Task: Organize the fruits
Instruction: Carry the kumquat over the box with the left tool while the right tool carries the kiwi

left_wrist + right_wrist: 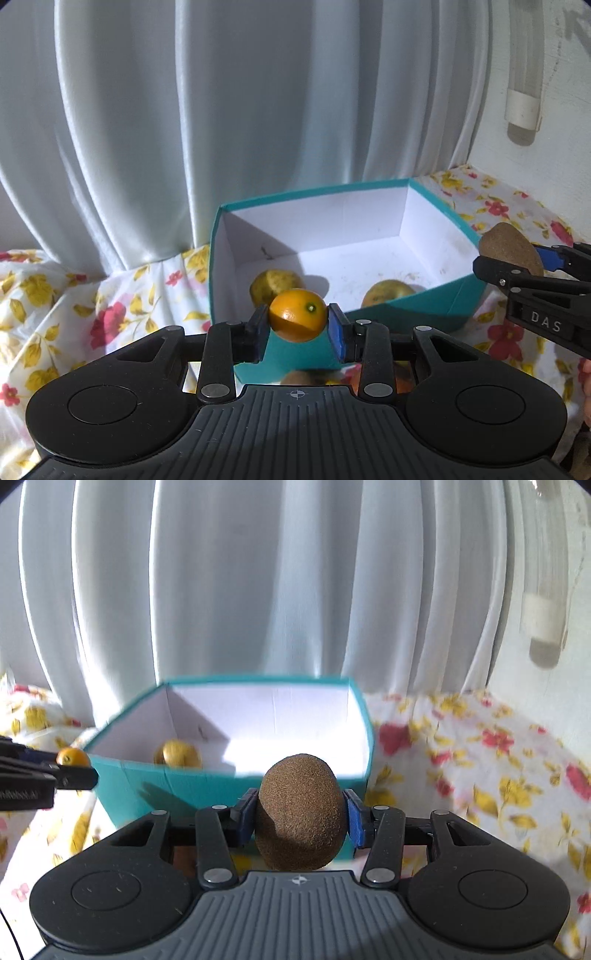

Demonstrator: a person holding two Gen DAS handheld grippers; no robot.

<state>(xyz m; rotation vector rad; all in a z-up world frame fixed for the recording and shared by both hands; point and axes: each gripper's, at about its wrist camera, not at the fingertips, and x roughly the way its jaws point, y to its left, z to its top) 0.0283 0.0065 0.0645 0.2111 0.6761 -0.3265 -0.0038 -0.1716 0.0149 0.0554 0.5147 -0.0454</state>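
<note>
Pale curtains back a floral-clothed counter (122, 295); left hand-held gripper (298, 328) pinches a small, smooth, slip-prone orange (297, 314) at mid-frame; right hand-held gripper (301, 818) clamps a fuzzy, easily bruised kiwi (301, 812) near the teal box (155, 786).

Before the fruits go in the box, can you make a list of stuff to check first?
1. Left hand-held gripper has a firm hold on the small round orange fruit: ok, pinched between both pads.
2. Right hand-held gripper holds the fuzzy brown kiwi: ok.
3. Open teal cardboard box has room: ok, two yellowish fruits lie near the front and bare white floor shows behind them.
4. Both fruits are over the box opening: not ok, each sits short of the front wall.
5. Grippers are clear of each other: ok, apart on opposite sides.
6. Box steady on the floral cloth: cannot tell.
</note>
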